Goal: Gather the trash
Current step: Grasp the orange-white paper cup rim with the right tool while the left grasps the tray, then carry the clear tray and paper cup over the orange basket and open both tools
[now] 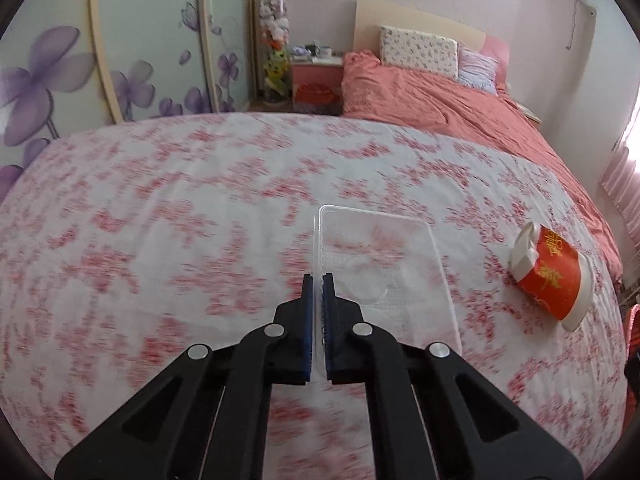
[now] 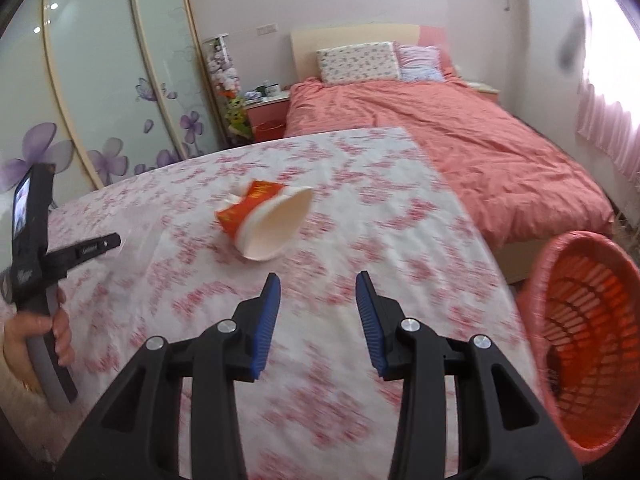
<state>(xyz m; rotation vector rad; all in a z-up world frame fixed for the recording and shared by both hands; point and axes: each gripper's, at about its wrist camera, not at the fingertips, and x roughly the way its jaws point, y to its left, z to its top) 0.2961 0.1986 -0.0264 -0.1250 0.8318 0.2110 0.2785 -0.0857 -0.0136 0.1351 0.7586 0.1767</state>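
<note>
My left gripper (image 1: 318, 280) is shut on the left rim of a clear plastic lid (image 1: 384, 264) and holds it just above the floral tablecloth (image 1: 160, 220). A crushed red and white paper cup (image 1: 550, 274) lies on its side to the right of the lid. In the right wrist view the cup (image 2: 266, 218) lies ahead of my right gripper (image 2: 318, 280), which is open and empty above the cloth. The left gripper (image 2: 100, 246) and the hand holding it show at the left edge there.
An orange slatted basket (image 2: 588, 340) stands on the floor off the table's right edge. Beyond the table is a bed (image 2: 440, 128) with a coral duvet, a pink nightstand (image 2: 268, 114) and a flower-printed wardrobe (image 2: 100, 80).
</note>
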